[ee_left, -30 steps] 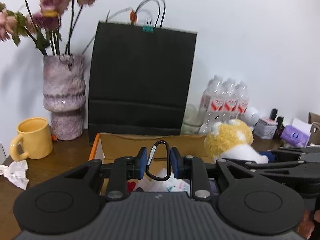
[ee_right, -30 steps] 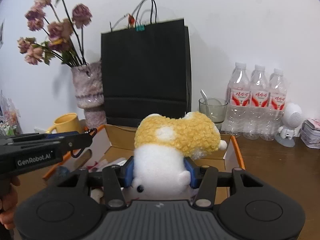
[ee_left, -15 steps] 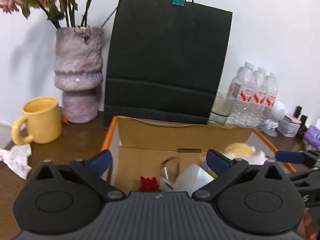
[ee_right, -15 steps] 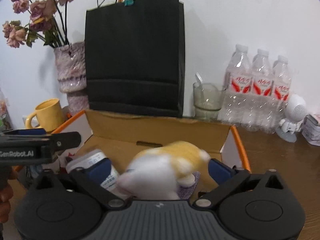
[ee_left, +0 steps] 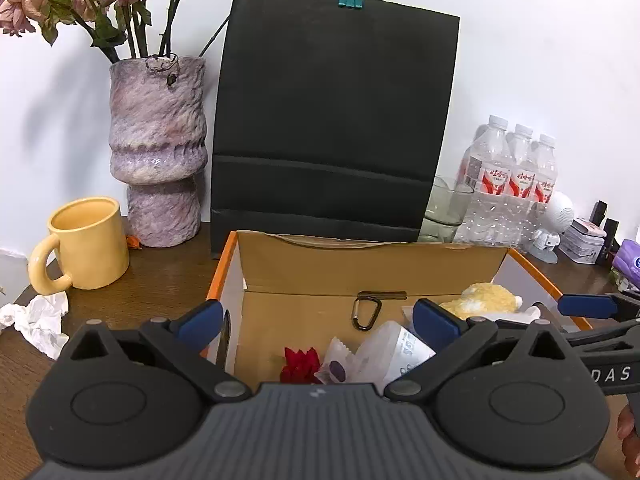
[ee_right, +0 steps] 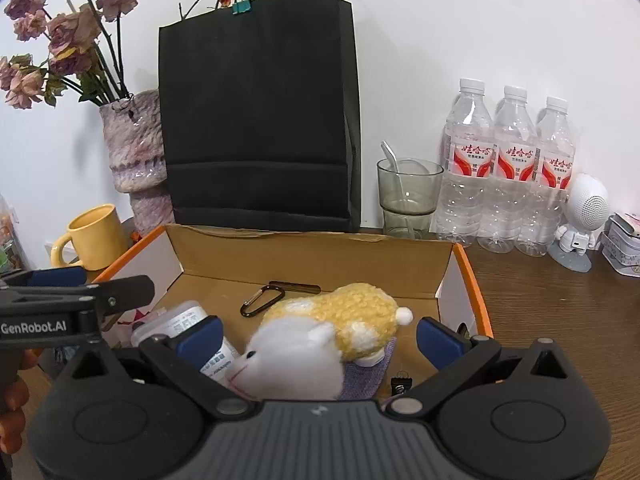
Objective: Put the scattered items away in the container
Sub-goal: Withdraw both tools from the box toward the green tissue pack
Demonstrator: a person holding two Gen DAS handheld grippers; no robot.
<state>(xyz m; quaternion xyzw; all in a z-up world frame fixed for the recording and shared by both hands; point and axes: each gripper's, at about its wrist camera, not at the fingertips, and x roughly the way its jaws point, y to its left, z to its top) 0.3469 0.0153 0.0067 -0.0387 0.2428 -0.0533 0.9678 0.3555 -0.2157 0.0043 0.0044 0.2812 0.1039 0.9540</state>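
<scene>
Left wrist view: left gripper jaws spread wide, nothing between them, over the cardboard box. Carabiner lies inside on the box floor near the back wall, beside a white bottle and red flower. Right wrist view: right gripper jaws released; plush toy rests inside the box, pads not touching it. Yellow mug outside, left of the box.

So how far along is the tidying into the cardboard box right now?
Mostly done, it seems. The plush toy and carabiner lie inside the cardboard box, beside a red flower and white bottle. Nothing is in hand: left gripper and right gripper are both open and empty. Possibly left: the crumpled tissue by the yellow mug.
</scene>
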